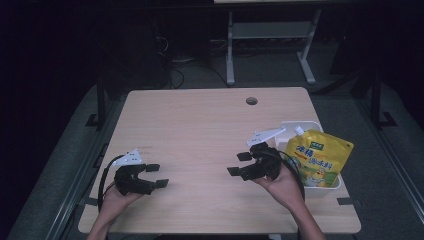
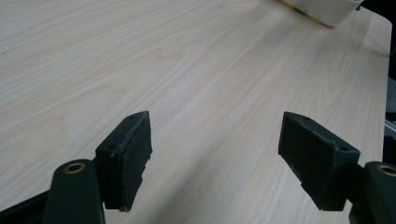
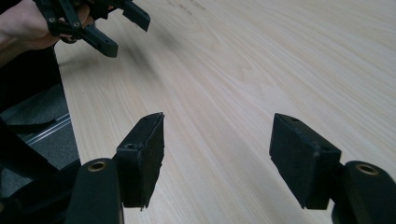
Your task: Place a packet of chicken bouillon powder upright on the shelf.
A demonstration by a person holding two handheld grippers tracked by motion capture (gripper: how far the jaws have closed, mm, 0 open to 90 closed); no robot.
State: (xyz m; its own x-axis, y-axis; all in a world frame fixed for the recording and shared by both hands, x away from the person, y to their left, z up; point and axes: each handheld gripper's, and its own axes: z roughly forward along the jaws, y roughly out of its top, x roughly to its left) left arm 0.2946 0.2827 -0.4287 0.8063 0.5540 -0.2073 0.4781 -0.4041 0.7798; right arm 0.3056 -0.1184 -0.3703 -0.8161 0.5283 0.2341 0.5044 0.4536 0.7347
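Yellow pouch point(image 1: 320, 157) sits in the white bin point(image 1: 312, 125) at the surface's point(image 1: 200, 130) right edge.
Both claws gape empty: right claw point(image 1: 239, 163) just beside the bin, facing away; turn it toward the pouch before closing. Left claw point(image 1: 157, 175) rests apart.

Yellow pouch point(image 1: 320, 157) is hiding most of the white tub point(image 1: 330, 182); pouch print is staying too small to read.
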